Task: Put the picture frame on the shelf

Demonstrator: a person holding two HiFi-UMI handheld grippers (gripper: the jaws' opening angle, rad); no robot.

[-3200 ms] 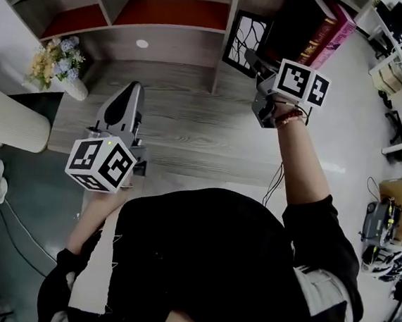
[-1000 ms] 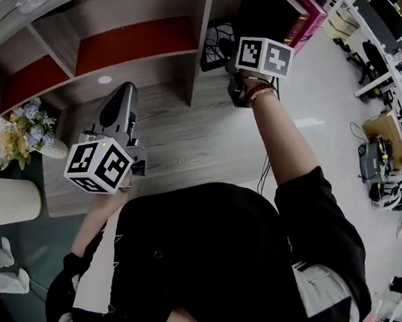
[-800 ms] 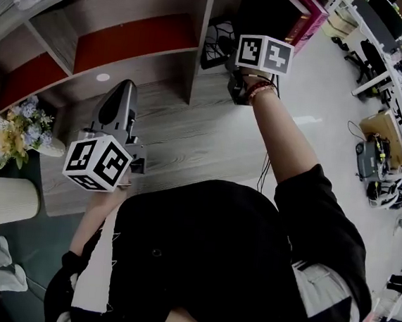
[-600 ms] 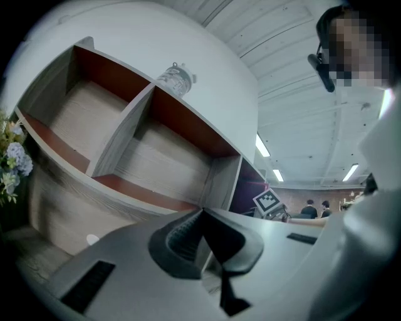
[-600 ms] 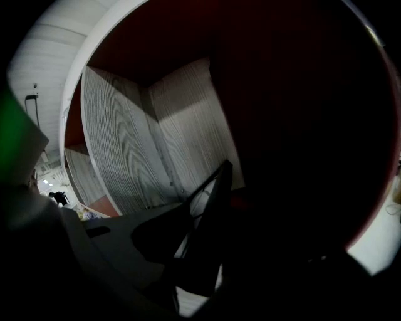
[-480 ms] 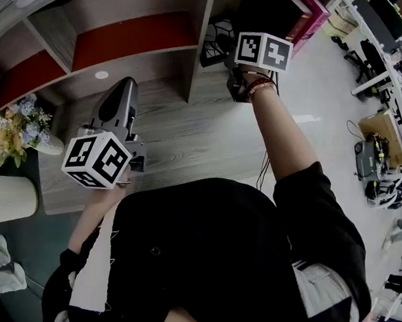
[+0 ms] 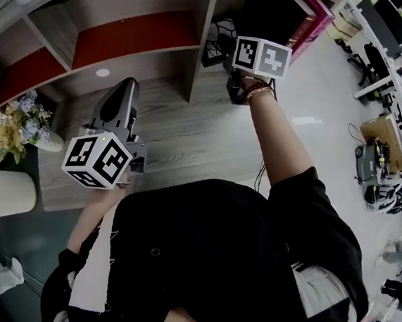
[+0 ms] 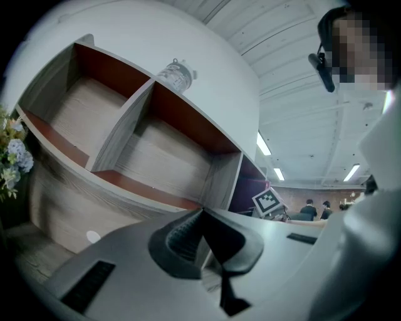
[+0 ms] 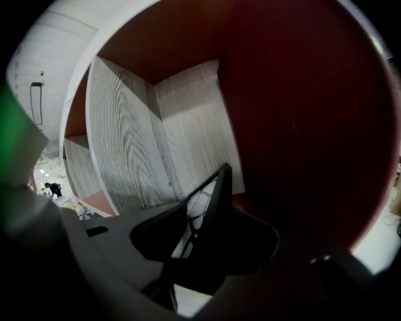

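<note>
right gripper view: right gripper (image 9: 202, 246) opening, picture frame (image 9: 210, 199) between its jaws.

The head view looks steeply down from over the person's dark torso onto the desk (image 7: 190, 131) and the shelf (image 7: 135, 34) at its far edge. The left gripper view rides the left gripper (image 8: 202, 216) low over the desk and faces up into the red-backed compartments (image 8: 169, 119). Both views share those compartments and the right gripper's marker cube (image 8: 268, 202). The right gripper view sits close inside a compartment, looking along the right gripper (image 9: 210, 188), whose jaws are opening around the picture frame (image 9: 203, 210)
</note>
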